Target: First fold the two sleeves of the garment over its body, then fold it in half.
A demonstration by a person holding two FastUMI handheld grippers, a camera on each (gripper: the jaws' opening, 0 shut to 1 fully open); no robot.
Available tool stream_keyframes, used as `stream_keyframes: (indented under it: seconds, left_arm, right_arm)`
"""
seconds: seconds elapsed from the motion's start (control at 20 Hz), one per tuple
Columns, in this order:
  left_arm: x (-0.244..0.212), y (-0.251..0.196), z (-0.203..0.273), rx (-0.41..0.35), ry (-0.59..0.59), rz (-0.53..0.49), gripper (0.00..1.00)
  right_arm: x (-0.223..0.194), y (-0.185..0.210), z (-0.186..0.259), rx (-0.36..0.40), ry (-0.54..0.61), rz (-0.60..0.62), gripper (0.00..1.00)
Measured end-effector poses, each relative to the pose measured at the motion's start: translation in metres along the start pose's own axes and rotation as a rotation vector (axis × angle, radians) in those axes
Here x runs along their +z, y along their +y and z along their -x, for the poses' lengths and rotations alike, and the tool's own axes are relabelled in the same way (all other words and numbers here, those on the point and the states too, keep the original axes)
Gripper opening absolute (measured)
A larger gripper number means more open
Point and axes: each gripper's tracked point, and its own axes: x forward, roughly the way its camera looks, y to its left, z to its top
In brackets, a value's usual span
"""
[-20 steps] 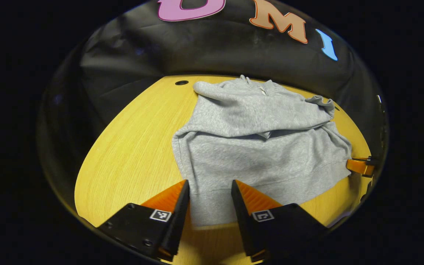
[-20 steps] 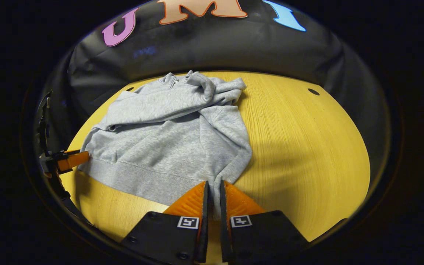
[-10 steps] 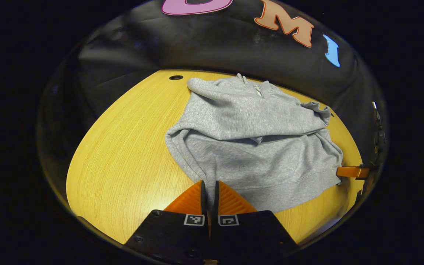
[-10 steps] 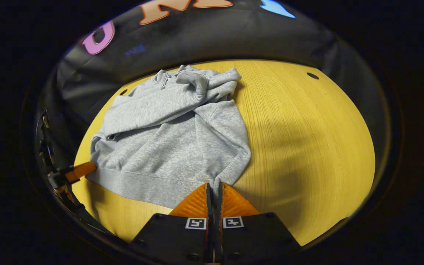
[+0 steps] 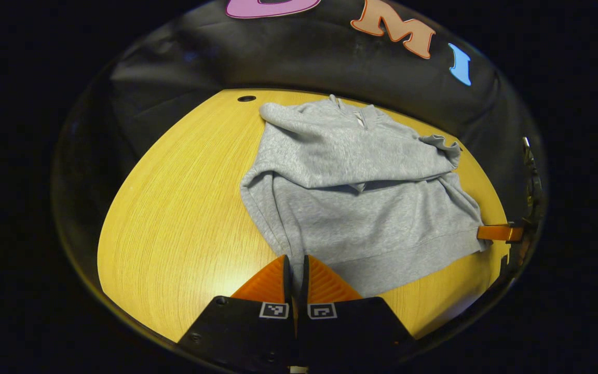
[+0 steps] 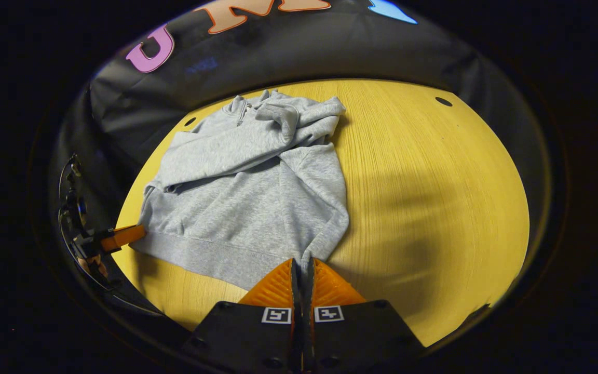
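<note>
A grey sweatshirt (image 5: 361, 197) lies on the yellow wooden table (image 5: 174, 208), both sleeves folded across its chest, collar toward the far wall. My left gripper (image 5: 295, 259) is shut on the hem's left corner. In the right gripper view the same grey sweatshirt (image 6: 257, 197) spreads to the left, and my right gripper (image 6: 303, 262) is shut on the hem's right corner. Each camera also catches the other gripper's orange fingers at the opposite hem corner: the right gripper's fingers (image 5: 496, 232) and the left gripper's fingers (image 6: 122, 236).
The table (image 6: 434, 208) has bare wood to the right of the garment and small dark holes (image 6: 443, 101) near its far edge, another hole (image 5: 246, 98) at the far left. The black cloth wall (image 5: 299, 67) rises right behind the table.
My left gripper went from open around the hem's corner to shut on it. Both grippers have lifted slightly with the hem corners; the cloth near them has drawn up a little.
</note>
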Motion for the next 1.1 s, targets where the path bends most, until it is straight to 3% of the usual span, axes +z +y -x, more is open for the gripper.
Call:
stream_keyframes:
  seconds: [0.2,0.7,1.1]
  left_arm:
    - [0.009,-0.002,0.006,-0.005,0.007,0.010,0.00]
    - [0.101,-0.008,0.037,-0.060,-0.133,0.087,0.00]
    - [0.153,-0.004,0.019,-0.071,-0.125,0.131,0.00]
  right_arm:
    - [0.012,0.004,0.007,0.024,-0.005,0.019,0.02]
    - [0.110,0.020,0.053,0.165,-0.154,-0.199,0.02]
    - [0.173,0.016,0.051,0.228,-0.190,-0.360,0.01]
